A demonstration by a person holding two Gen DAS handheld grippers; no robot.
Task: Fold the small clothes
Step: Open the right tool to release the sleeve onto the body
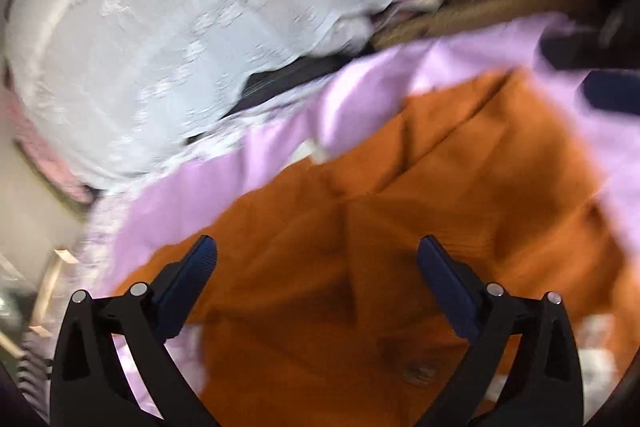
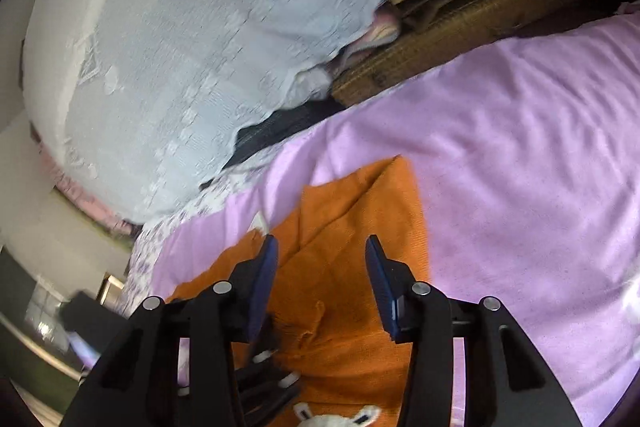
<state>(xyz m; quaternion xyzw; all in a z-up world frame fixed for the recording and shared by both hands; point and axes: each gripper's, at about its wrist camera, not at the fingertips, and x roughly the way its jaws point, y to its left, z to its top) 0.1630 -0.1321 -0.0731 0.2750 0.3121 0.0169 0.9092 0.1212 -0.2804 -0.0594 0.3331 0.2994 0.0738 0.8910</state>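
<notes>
An orange knit garment (image 1: 360, 247) lies rumpled on a lilac sheet (image 1: 224, 179). My left gripper (image 1: 316, 259) is open wide just above it, fingers apart, nothing between them. In the right wrist view the same orange garment (image 2: 340, 247) lies on the lilac sheet (image 2: 520, 167), with a white animal motif (image 2: 344, 419) at the bottom edge. My right gripper (image 2: 320, 255) is open over the garment's folded part, empty. The other gripper's black parts (image 2: 264, 383) show low between its fingers.
A white lace cover (image 1: 160, 47) drapes over a bulky shape behind the sheet; it also shows in the right wrist view (image 2: 200, 47). A brown wooden board (image 2: 460, 27) runs along the far edge. Floor and furniture (image 2: 60, 327) lie at the left.
</notes>
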